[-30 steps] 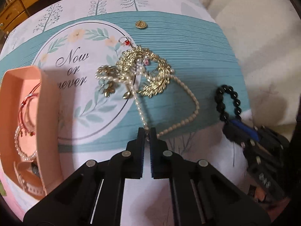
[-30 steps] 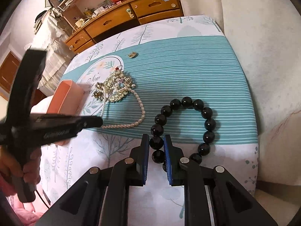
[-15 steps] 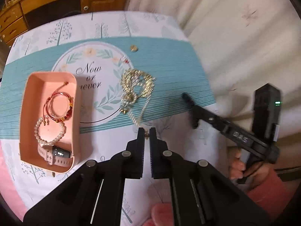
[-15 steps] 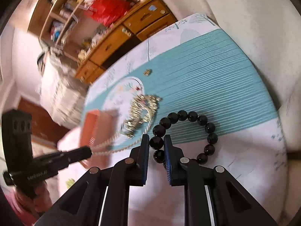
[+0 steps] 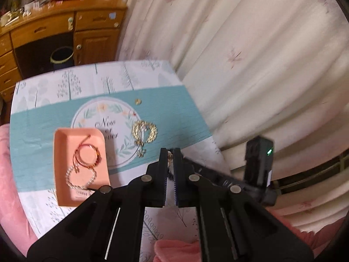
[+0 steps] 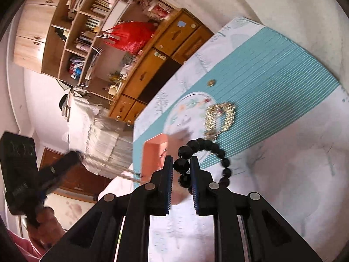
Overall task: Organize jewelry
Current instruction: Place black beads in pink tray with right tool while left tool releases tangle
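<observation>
My left gripper [image 5: 170, 156] is shut on the end of a pearl necklace, held high above the table; the strand shows blurred in the right wrist view [image 6: 128, 175]. My right gripper [image 6: 181, 166] is shut on a black bead bracelet [image 6: 209, 147], lifted off the cloth and hanging from the jaws. A gold leaf brooch [image 5: 145, 131] lies on the teal cloth; it also shows in the right wrist view [image 6: 220, 114]. A pink tray [image 5: 63, 174] holds a red string bracelet [image 5: 87, 156] and a pearl bracelet [image 5: 80, 178].
A small gold coin pendant [image 5: 137, 101] lies on the teal cloth farther back. A cream curtain [image 5: 240, 54] hangs to the right of the table. Wooden drawers [image 5: 43, 35] and a dark bin [image 5: 61, 57] stand behind it.
Both grippers rose well above the table. The pearl necklace lifted away from the gold brooch with the left gripper. The black bead bracelet left the cloth with the right gripper.
</observation>
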